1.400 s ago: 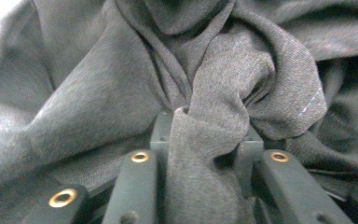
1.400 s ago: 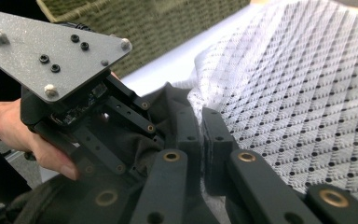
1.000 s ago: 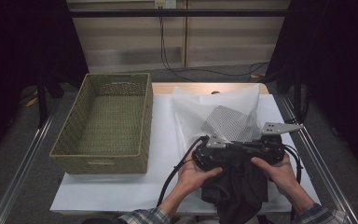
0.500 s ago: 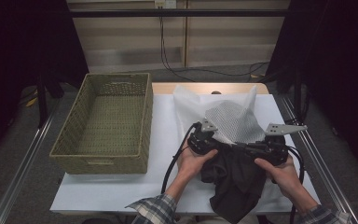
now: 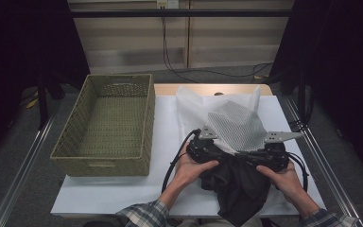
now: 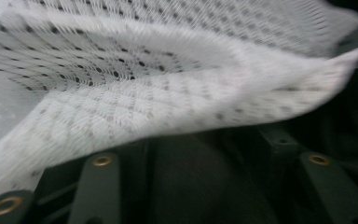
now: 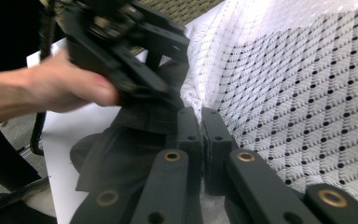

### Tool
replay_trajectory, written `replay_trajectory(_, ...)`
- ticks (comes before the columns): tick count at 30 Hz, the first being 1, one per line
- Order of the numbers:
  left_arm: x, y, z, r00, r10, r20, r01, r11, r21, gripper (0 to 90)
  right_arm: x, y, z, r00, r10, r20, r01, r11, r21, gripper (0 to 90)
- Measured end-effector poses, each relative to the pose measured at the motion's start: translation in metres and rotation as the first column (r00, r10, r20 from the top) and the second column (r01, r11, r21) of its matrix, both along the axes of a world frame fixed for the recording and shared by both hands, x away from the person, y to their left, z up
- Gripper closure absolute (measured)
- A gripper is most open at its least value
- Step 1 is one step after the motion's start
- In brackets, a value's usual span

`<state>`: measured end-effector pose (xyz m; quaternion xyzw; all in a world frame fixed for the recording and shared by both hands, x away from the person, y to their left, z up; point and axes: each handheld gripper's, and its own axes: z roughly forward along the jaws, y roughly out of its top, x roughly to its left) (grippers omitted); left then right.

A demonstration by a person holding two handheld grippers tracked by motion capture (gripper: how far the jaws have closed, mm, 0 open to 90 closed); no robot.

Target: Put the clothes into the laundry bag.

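A white mesh bag point(image 5: 234, 125) lies on the table with a black garment point(image 5: 238, 187) at its mouth, spilling over the front edge. My right gripper point(image 7: 201, 126) is shut on the bag's edge point(image 7: 298, 93), with the dark cloth point(image 7: 121, 154) beside it. My left gripper point(image 6: 205, 144) has just been opening its jaws. They stand apart under the bag's rim point(image 6: 144, 93), with black garment point(image 6: 200, 186) between them and no pads pressing. In the high view the left gripper point(image 5: 220, 152) and right gripper point(image 5: 250, 155) point at each other.
A woven basket point(image 5: 108, 123) stands at the left on the white-covered table point(image 5: 170, 123). Cables trail from both grippers toward the table's front. Metal rails run along both sides of the table.
The left gripper went back toward the bag's mouth, then came forward and down a little. The right gripper sank slightly with the bag's edge. The mesh now hangs lower over the garment.
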<state>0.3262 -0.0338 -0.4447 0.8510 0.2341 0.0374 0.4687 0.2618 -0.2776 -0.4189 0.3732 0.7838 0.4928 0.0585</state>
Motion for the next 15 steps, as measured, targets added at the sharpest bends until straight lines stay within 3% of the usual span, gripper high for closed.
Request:
replay_trajectory(4,-0.011,0.013,0.011,0.9988,-0.038,0.029,0.039,0.9991,-0.018,40.8,0.001,0.001,-0.003,1.0000,0.001,0.001,-0.001,0.9999,-0.010,88.4)
replay_trajectory(7,-0.017,0.026,0.014,0.9978,-0.047,0.047,0.047,0.9989,-0.006,36.4,0.001,0.001,-0.003,1.0000,-0.001,0.002,0.001,0.9999,-0.015,88.3)
replay_trajectory(11,-0.023,0.047,0.015,0.9964,-0.016,0.083,0.015,0.9998,0.013,31.1,0.001,0.000,-0.003,1.0000,-0.002,0.002,0.002,0.9999,-0.016,88.3)
replay_trajectory(14,-0.018,0.060,0.010,0.9973,0.018,0.071,-0.020,0.9995,0.023,27.7,0.002,0.000,-0.003,1.0000,-0.002,0.002,0.002,0.9999,-0.015,88.3)
replay_trajectory(15,-0.014,0.062,0.006,0.9989,0.019,0.042,-0.020,0.9994,0.028,25.0,0.002,0.000,-0.003,1.0000,-0.002,0.001,0.002,0.9999,-0.015,88.3)
